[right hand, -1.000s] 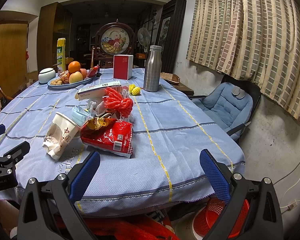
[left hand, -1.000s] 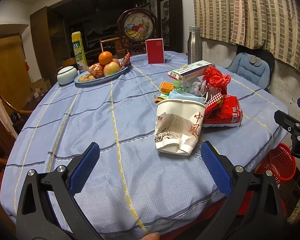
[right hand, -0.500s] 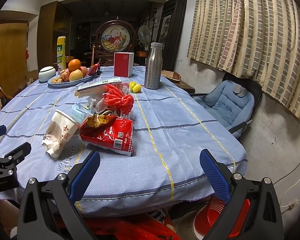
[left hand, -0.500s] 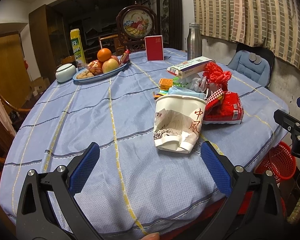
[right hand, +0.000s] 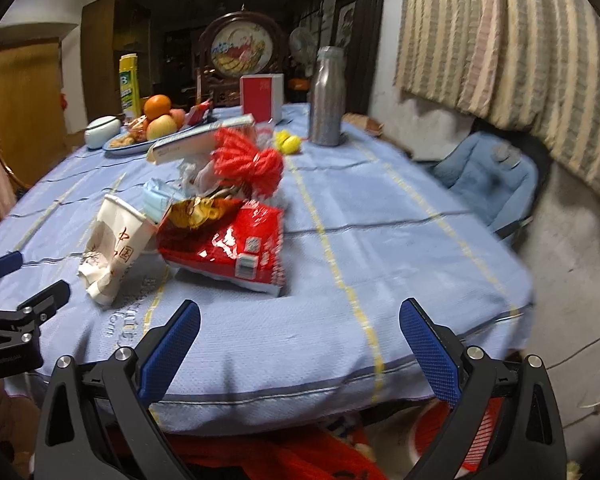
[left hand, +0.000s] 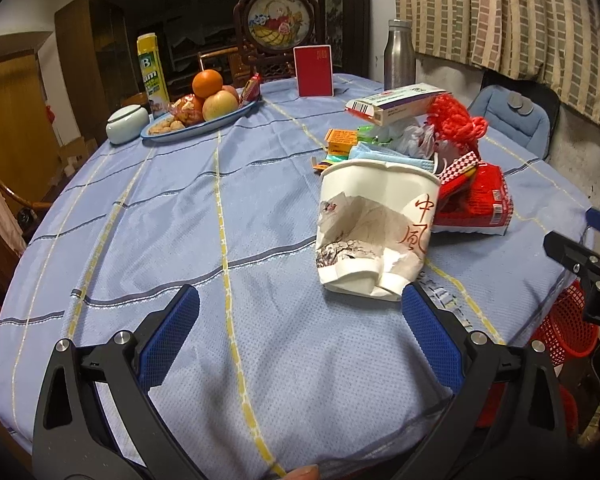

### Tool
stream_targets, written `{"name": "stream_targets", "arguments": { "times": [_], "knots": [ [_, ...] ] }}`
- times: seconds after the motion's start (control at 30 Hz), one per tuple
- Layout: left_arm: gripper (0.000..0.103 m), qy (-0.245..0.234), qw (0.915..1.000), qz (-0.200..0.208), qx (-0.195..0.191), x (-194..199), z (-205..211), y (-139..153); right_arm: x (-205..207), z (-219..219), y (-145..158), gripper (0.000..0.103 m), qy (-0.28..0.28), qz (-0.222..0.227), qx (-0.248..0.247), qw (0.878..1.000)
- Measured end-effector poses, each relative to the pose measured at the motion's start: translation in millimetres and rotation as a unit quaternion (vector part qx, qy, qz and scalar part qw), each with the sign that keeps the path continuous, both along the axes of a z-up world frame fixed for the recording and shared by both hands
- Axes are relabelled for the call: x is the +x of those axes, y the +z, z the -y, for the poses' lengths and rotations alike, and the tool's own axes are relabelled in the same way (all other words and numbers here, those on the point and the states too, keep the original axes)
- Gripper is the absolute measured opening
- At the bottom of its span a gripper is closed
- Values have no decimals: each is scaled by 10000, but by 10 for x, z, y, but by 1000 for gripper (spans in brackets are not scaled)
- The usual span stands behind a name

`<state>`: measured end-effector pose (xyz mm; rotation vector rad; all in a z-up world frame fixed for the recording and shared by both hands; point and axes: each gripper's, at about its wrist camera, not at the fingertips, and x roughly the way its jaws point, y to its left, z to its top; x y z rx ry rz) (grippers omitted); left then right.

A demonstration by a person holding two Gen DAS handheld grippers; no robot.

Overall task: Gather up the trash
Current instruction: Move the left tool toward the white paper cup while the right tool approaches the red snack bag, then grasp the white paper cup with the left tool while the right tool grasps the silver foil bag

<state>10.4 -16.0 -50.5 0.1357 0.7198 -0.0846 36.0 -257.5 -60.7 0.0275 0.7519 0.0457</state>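
Trash sits heaped toward the right side of the round table covered in a pale blue checked cloth [left hand: 204, 216], nearer its front edge than its far one. Nearest the front edge lies a crumpled white paper cup with red characters [left hand: 374, 228], on its side with the crushed base toward the camera. The left gripper [left hand: 300, 344] hovers over the cloth at the front edge with its blue-padded jaws spread wide and nothing between them; the cup's base lies just ahead of the right pad, nearly touching it in the left wrist view. Beside the cup, toward the table's right edge, rests a flat red plastic snack bag [left hand: 476, 206], and behind both are a blue face mask [left hand: 384, 154], a tangle of red netting [left hand: 454, 122] and a long white cardboard box [left hand: 396, 102] propped on top of the pile.

The right gripper [right hand: 300, 344] is likewise wide open and empty, held just off the front edge; the red snack bag [right hand: 228, 248] lies ahead of its left pad, apart from it. A red mesh basket [left hand: 568, 328] stands on the floor below the table's right edge. Toward the far edge stand a blue oval fruit plate [left hand: 198, 120] and a steel bottle [left hand: 399, 56].
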Motion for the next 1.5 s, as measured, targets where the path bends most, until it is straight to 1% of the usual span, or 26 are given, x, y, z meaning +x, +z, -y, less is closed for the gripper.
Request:
{"name": "stream_targets", "arguments": {
  "times": [0.1, 0.37, 0.43, 0.57, 0.63, 0.73, 0.87, 0.97, 1.03, 1.1, 1.2, 1.33, 1.43, 1.47, 1.5],
  "knots": [
    [97, -79, 10000, -54, -10, 78, 18, -4, 124, 20, -147, 97, 161, -188, 230, 9994],
    [97, -371, 9979, -457, -279, 405, 97, -17, 290, -29, -302, 97, 398, -268, 229, 9986],
    [97, -443, 9974, -504, -271, 478, 158, -23, 319, -23, -317, 98, 404, -227, 155, 9988],
    [97, -515, 9971, -565, -47, 620, 290, -50, 367, -16, -328, 98, 455, -194, 49, 9988],
    [97, -530, 9965, -648, 13, 695, 331, -77, 382, -15, -343, 99, 478, -141, -38, 9987],
    [97, -498, 9953, -826, 41, 770, 351, -149, 390, 11, -351, 99, 511, -68, -13, 9987],
    [97, -539, 9922, -1123, -98, 839, 330, -194, 357, 50, -379, 99, 571, 149, 5, 9983],
    [97, -611, 9881, -1398, -201, 888, 320, -242, 350, 64, -389, 99, 588, 211, 8, 9980],
    [97, -648, 9861, -1514, -211, 911, 318, -260, 341, 73, -391, 99, 625, 241, 10, 9978],
    [97, -606, 9878, -1419, -193, 896, 307, -238, 338, 81, -389, 99, 660, 251, 15, 9975],
    [97, -624, 9930, -998, -127, 802, 321, -118, 331, 83, -389, 99, 682, 270, 17, 9973],
    [97, -635, 9963, -567, 78, 704, 333, 31, 332, 91, -394, 99, 698, 300, 19, 9971],
    [97, -674, 9953, -420, 561, 734, 322, 82, 318, 97, -399, 99, 707, 312, 26, 9970],
    [97, -546, 9958, -413, 604, 756, 262, 81, 317, 98, -401, 99, 717, 313, 25, 9969],
    [97, -315, 9969, -489, 525, 823, 101, 85, 314, 101, -404, 99, 732, 318, 30, 9968]
  ]
}}
